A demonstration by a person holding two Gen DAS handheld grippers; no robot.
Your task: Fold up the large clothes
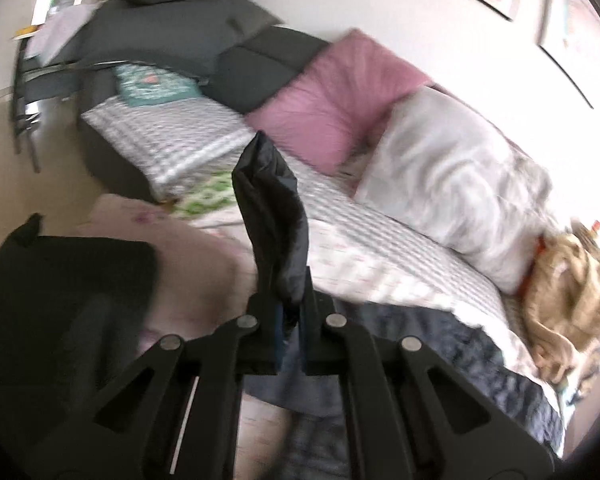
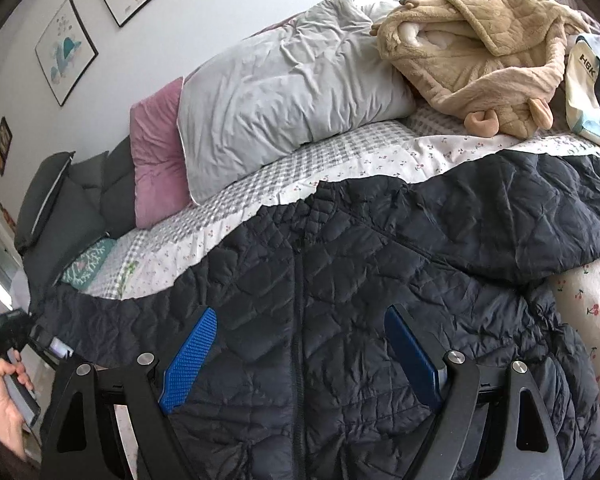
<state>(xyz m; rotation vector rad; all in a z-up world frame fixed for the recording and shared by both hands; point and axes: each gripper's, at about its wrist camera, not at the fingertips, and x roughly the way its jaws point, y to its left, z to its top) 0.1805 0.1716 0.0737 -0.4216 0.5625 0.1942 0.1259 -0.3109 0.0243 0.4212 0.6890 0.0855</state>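
Observation:
A large black quilted jacket [image 2: 340, 264] lies spread front-up on the bed, zipper running down its middle, one sleeve stretched to the right. My right gripper [image 2: 300, 328] is open just above the jacket's lower front, its blue pads either side of the zipper. My left gripper [image 1: 290, 316] is shut on a fold of the jacket's dark fabric [image 1: 272, 216], which stands up between the fingers; more of the jacket [image 1: 420, 344] lies below on the bed. The left gripper and the hand holding it also show at the far left of the right wrist view [image 2: 16, 332].
The bed [image 2: 380, 148] has a grey-checked, cherry-print cover. A grey pillow [image 2: 276, 92], a pink cushion [image 2: 156, 160] and dark cushions [image 2: 76, 208] line the wall. A beige fleece garment [image 2: 480, 48] and a tote bag [image 2: 592, 84] lie at the right end. A black chair [image 1: 60, 312] stands beside the bed.

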